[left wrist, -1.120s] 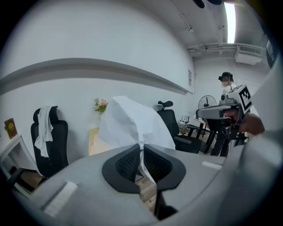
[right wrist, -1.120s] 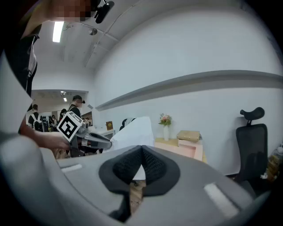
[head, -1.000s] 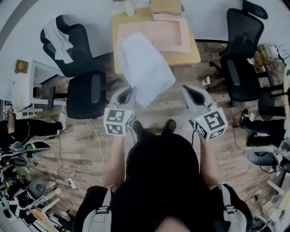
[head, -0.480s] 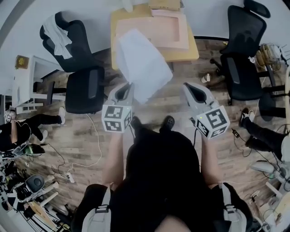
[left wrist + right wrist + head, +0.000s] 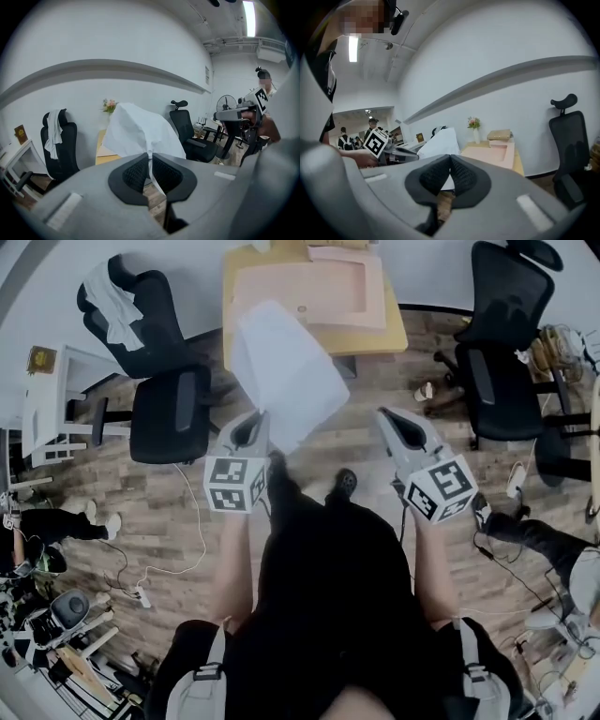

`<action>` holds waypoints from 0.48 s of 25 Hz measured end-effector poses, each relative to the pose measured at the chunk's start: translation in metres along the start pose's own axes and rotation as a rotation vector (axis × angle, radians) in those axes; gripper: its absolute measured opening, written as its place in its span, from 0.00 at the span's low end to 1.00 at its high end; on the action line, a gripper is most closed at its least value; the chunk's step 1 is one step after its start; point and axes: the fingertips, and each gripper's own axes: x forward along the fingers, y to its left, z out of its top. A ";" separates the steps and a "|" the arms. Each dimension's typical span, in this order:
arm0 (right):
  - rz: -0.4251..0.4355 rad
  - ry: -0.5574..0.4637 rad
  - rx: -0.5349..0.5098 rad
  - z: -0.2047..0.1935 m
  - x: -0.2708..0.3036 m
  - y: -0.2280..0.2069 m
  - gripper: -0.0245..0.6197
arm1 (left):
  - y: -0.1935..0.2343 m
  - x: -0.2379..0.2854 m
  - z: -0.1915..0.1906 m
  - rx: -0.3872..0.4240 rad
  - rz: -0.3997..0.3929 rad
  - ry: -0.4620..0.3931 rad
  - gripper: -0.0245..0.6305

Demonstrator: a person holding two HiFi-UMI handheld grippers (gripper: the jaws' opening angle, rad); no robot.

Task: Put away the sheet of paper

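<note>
Wood floor (image 5: 178,512), white wall (image 5: 117,84), black chairs (image 5: 164,409).

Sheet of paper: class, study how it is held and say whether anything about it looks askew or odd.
The sheet of paper is pinched only at one end by the left gripper, jaws shut on it, so it bunches at the pinch and flops over, bowed instead of flat. The right gripper is shut on nothing.

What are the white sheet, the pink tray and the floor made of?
The sheet looks like thin matte paper: it bends and creases where the left gripper pinches it. The tray seems matte pink foam or plastic, with thick walls; I can't tell which. The floor shows wood-grain planks, wood or laminate.
</note>
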 end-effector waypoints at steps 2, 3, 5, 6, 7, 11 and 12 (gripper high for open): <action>-0.009 0.007 0.006 -0.003 -0.001 -0.004 0.04 | 0.001 0.002 -0.001 0.000 -0.001 0.002 0.08; -0.013 0.011 0.008 -0.004 0.000 -0.006 0.04 | 0.002 0.004 0.000 0.003 -0.002 0.001 0.08; -0.024 0.016 0.009 -0.004 0.004 -0.008 0.04 | 0.006 0.007 0.003 0.011 -0.007 0.000 0.08; -0.028 0.017 0.007 -0.003 0.007 -0.008 0.04 | 0.009 0.008 0.004 0.013 -0.010 0.001 0.08; -0.032 0.017 0.006 -0.002 0.011 -0.008 0.04 | 0.014 0.010 0.004 0.012 -0.014 0.002 0.08; -0.054 0.018 0.009 0.003 0.035 -0.007 0.04 | 0.038 0.023 0.003 -0.004 -0.035 0.006 0.08; -0.061 0.019 0.011 0.004 0.042 -0.007 0.04 | 0.044 0.027 0.004 -0.005 -0.041 0.006 0.08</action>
